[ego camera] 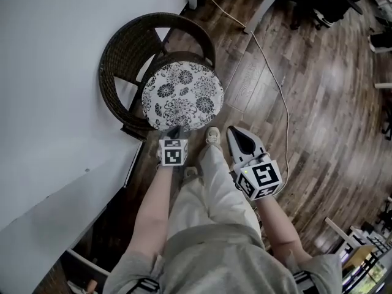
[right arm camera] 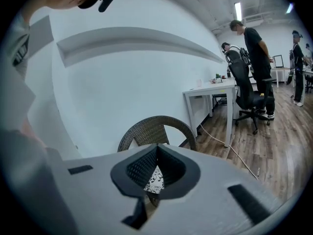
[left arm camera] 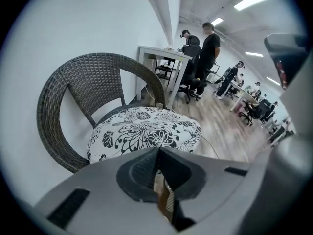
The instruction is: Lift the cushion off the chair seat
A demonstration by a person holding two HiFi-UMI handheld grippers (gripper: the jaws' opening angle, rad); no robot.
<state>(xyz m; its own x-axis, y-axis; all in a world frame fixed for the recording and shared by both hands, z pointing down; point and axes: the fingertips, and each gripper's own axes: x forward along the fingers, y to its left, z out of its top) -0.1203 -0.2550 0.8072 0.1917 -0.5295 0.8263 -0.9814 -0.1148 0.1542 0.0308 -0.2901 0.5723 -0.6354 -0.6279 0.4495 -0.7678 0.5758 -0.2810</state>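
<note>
Floral cushion (ego camera: 182,97) on wicker chair (ego camera: 113,60)

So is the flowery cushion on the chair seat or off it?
On. The cushion lies flat on the round seat of the chair, within its curved wicker back.

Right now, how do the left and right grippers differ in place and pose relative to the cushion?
In the head view the left gripper has its tip at the near edge of the cushion; the right gripper is off to the side, over the wood floor. The left gripper shows mostly its marker cube, pointing steeply down; the right gripper shows its whole length, lying flatter. Both are shut and empty.
</note>
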